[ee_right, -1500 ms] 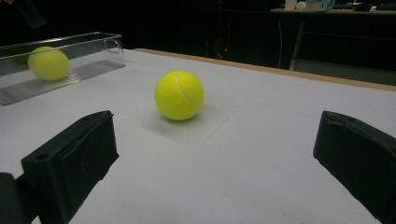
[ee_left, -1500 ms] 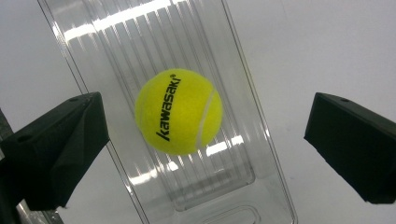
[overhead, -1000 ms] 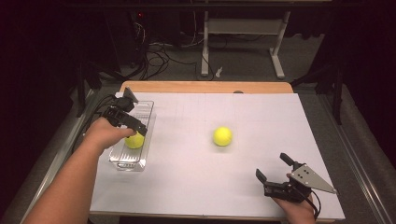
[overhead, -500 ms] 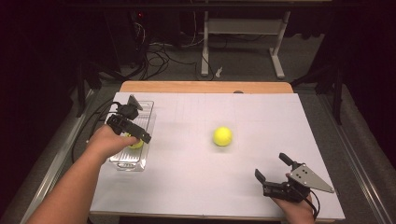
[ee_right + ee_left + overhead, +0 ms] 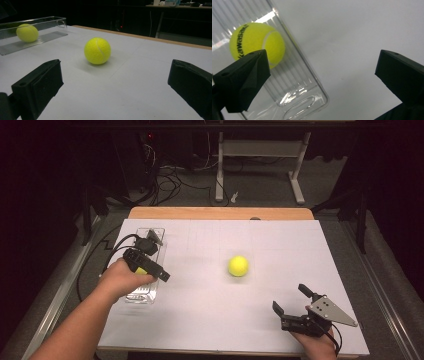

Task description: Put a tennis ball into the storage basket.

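Work in hand: getting tennis balls into the clear tray (image 5: 150, 296) at the left side of the worktop (image 5: 210, 320).

Ball in tray (image 5: 257, 43): lies on the ribbed floor of the tray, toward one long wall, free of both fingers. Printed lettering shows on its felt.

Loose ball (image 5: 238, 266): sits on the white worktop near the middle, well apart from the tray and from both grippers. In the right gripper view (image 5: 97, 50) it lies ahead of the jaws, between their lines but far off.

Handling, judged: light, felt-covered, so grippy rather than slippery. Springy shell gives a little under squeeze; not fragile. Round, so it rolls at a nudge; approach from above or level and close across the widest part, one finger each side. An off-centre pinch would likely squirt it out.

Tray, judged: thin rigid plastic, light, smooth; slides easily if bumped.

Left gripper (image 5: 319, 82): fingers (image 5: 244, 80) wide apart, holding nothing, poised over the tray's end and the bare worktop beside it.

Right gripper (image 5: 295, 305): near the front right edge of the worktop, fingers (image 5: 40, 85) spread wide, empty, touching nothing; the gap looks ample for the ball.
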### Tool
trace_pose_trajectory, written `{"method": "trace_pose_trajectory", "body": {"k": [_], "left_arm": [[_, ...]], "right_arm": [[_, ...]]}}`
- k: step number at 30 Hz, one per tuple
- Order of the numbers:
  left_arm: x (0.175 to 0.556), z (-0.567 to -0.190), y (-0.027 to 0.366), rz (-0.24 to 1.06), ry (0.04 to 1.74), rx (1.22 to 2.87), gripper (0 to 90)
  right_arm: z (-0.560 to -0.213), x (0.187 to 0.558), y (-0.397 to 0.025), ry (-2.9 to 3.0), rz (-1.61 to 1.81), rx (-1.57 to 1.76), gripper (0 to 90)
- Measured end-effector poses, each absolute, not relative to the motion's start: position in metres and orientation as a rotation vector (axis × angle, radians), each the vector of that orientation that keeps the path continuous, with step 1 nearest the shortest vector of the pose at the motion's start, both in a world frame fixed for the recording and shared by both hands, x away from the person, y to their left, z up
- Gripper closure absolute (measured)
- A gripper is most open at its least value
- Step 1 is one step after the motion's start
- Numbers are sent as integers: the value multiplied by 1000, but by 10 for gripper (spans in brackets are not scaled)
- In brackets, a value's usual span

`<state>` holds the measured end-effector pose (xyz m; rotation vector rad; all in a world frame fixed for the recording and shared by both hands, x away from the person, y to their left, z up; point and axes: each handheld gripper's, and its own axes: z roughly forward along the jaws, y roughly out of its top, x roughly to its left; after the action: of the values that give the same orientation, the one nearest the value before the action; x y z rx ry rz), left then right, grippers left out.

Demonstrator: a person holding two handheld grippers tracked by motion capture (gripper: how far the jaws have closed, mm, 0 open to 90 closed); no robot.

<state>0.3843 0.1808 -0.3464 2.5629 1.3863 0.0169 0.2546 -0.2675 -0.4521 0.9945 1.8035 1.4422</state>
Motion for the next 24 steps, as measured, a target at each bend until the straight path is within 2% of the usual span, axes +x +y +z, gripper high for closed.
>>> {"method": "trace_pose_trajectory", "body": {"k": [18,24], "left_arm": [[350,-358,115,-29,1088,2706,7],[342,-366,103,-27,1045,2742,9]], "right_arm": [[-452,255,-267,1805,1442,991,1],[-452,255,-267,1807,1441,990,1]]}}
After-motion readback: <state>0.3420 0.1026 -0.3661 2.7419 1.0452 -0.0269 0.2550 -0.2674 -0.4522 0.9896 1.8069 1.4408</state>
